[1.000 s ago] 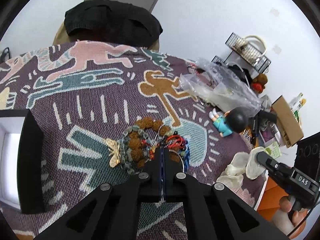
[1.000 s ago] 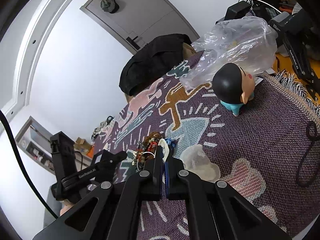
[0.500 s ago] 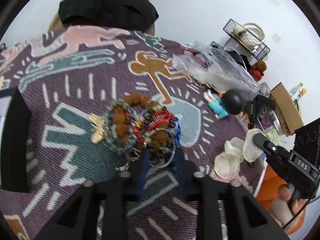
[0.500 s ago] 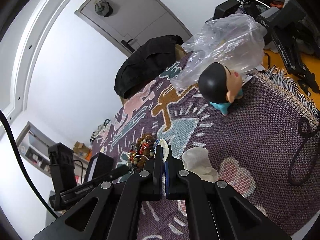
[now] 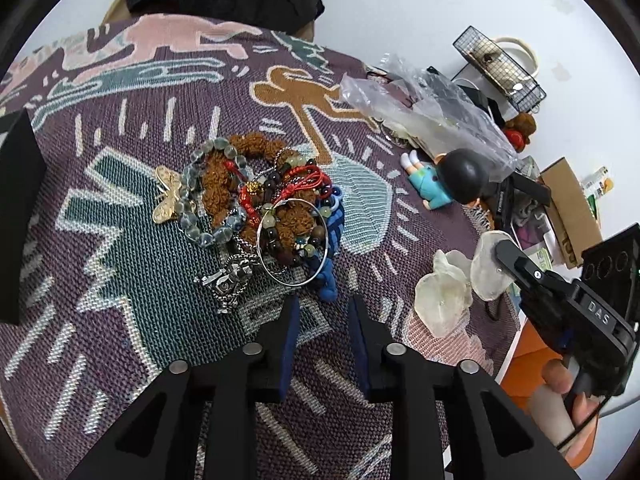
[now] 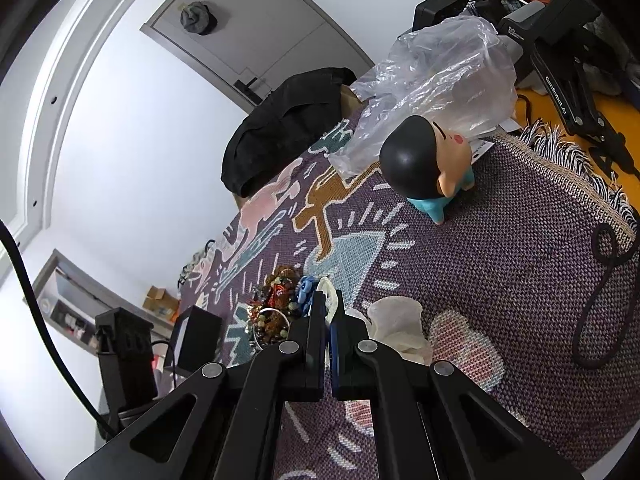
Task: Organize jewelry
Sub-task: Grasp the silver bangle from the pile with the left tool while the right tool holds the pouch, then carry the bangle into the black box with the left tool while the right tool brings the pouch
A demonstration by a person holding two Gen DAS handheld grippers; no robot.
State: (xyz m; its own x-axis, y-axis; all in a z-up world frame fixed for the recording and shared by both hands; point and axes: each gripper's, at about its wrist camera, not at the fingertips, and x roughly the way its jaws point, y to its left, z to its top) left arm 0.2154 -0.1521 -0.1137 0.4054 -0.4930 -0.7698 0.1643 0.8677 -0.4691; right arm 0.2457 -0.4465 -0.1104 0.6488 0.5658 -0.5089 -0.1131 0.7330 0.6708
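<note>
Left gripper (image 5: 322, 308) fingers spread, empty, poised just short of jewelry pile (image 5: 264, 204) on patterned blanket (image 5: 120, 288). Silver bangle (image 5: 294, 242) nearest, on pile's near edge. Risk: everything tangled (beads, red cord, chain), so lifting one piece likely drags whole heap. Right gripper (image 6: 327, 312) fingers pressed together, holding nothing, well right of pile beside shell dish (image 6: 396, 320).
</note>
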